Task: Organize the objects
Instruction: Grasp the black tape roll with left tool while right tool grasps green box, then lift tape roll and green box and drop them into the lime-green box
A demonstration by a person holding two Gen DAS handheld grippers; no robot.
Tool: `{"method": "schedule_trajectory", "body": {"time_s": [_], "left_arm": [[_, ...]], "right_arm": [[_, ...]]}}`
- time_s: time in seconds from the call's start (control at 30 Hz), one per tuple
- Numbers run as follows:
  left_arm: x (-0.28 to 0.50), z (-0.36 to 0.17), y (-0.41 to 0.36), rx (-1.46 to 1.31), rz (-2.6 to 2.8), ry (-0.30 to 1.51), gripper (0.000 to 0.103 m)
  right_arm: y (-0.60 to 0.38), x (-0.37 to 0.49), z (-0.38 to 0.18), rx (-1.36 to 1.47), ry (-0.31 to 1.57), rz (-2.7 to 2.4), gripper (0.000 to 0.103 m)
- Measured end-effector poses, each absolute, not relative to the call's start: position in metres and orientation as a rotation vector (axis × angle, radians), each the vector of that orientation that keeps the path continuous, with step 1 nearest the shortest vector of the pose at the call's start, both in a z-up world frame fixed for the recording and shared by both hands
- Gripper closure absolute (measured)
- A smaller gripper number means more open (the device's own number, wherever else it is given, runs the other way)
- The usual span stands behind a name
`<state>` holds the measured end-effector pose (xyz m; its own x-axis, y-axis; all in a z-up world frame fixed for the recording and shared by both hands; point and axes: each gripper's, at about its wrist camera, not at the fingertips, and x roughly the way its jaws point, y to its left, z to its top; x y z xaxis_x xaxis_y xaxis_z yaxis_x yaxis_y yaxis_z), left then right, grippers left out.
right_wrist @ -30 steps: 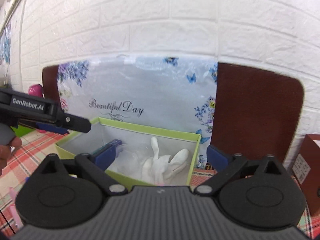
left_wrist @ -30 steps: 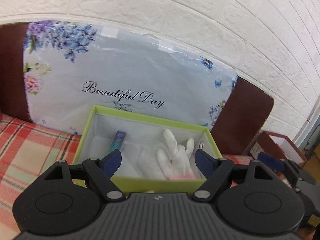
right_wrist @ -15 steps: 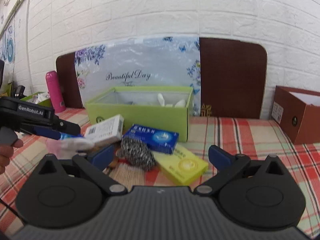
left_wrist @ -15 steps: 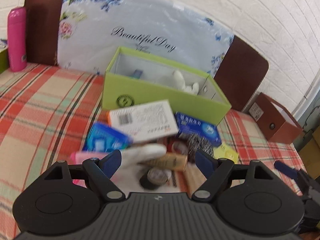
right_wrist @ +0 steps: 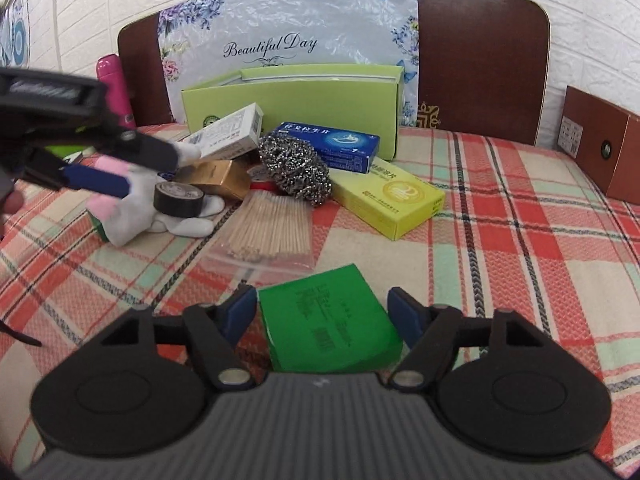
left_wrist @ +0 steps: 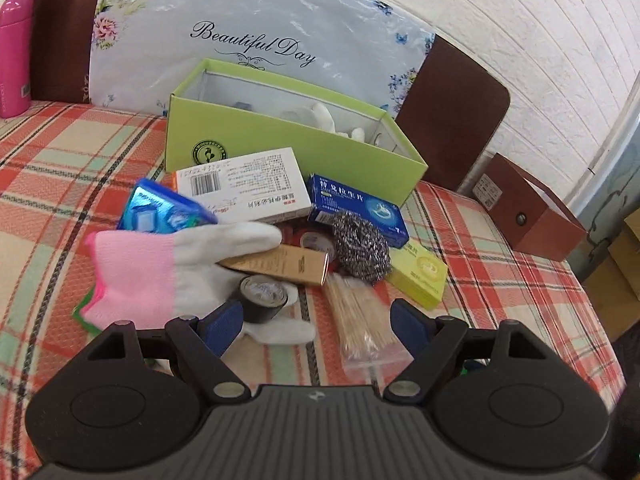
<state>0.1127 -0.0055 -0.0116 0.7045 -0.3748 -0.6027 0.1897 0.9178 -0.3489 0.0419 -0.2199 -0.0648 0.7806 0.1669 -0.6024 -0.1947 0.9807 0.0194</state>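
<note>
A white brick-pattern wall (left_wrist: 520, 20) backs the scene; against it lean a floral "Beautiful Day" bag (left_wrist: 256, 28) and brown panels (right_wrist: 480, 52). A red, green and cream plaid tablecloth (right_wrist: 520, 232) covers the surface. At the rear stands an open lime-green box (left_wrist: 280, 136) holding white gloves, with a brown box (left_wrist: 532, 208) far right and a pink bottle (left_wrist: 14, 56) far left.

In front of the green box lies a heap: a white carton with barcode (left_wrist: 244, 188), tilted against the box; a blue carton (left_wrist: 356, 208) beside it; a yellow carton (right_wrist: 388, 196) flat on the cloth; a shiny blue packet (left_wrist: 164, 208); a white glove with pink cuff (left_wrist: 168, 264), its fingers over a gold carton (left_wrist: 280, 264); a steel scouring ball (left_wrist: 360, 248), touching the blue and yellow cartons; a bag of wooden sticks (right_wrist: 272, 228); and a roll of black tape (left_wrist: 260, 296) resting on the glove.

The left gripper (left_wrist: 316, 324), jaws spread and holding nothing, hovers above the near edge of the heap; the tape roll and glove lie just ahead of its left finger (left_wrist: 224, 324), the stick bag between the fingers. The right gripper (right_wrist: 324, 312), jaws likewise spread and unloaded, is low over a green carton (right_wrist: 328, 320) that lies between its fingers, apart from the heap. Contact with either finger cannot be confirmed.
</note>
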Motion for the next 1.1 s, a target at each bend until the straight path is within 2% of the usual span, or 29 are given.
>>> {"method": "schedule_trajectory", "body": {"time_s": [0.2,0.27,0.33,0.57,0.6,0.67,0.8,0.9,1.0,1.03,1.07,1.1], "left_arm": [[0.131,-0.03,-0.008,-0.189,-0.225,0.713,0.022],[0.136,-0.036,-0.006,-0.15,-0.241,0.736,0.05],[0.136,-0.04,-0.007,-0.118,-0.246,0.754,0.059],[0.1,-0.034,0.0,-0.096,-0.299,0.756,0.06],[0.094,-0.033,0.001,-0.096,-0.307,0.753,0.058],[0.083,-0.034,0.001,-0.079,-0.325,0.749,0.048],[0.082,-0.038,-0.003,-0.047,-0.33,0.753,0.044],[0.09,-0.041,-0.006,-0.045,-0.308,0.751,0.037],[0.098,-0.047,-0.009,-0.021,-0.301,0.758,0.036],[0.099,-0.049,-0.008,-0.018,-0.309,0.765,0.041],[0.098,-0.049,-0.007,-0.019,-0.323,0.777,0.059],[0.097,-0.05,-0.006,-0.022,-0.342,0.801,0.068]], "right_arm": [[-0.223,0.02,-0.064,-0.025,0.651,0.197,0.034],[-0.227,0.016,-0.063,-0.008,0.656,0.19,0.033],[-0.229,0.014,-0.061,0.002,0.66,0.183,0.033],[-0.227,0.013,-0.062,0.004,0.676,0.198,0.023],[-0.226,0.012,-0.062,0.002,0.678,0.202,0.022],[-0.226,0.011,-0.062,-0.004,0.68,0.206,0.02],[-0.227,0.007,-0.063,-0.006,0.69,0.199,0.019],[-0.23,0.003,-0.064,-0.002,0.695,0.187,0.019],[-0.233,0.002,-0.065,0.009,0.708,0.181,0.019],[-0.232,0.001,-0.065,0.008,0.714,0.183,0.019],[-0.231,0.001,-0.066,0.006,0.719,0.188,0.019],[-0.229,0.001,-0.066,0.003,0.722,0.195,0.019]]}}
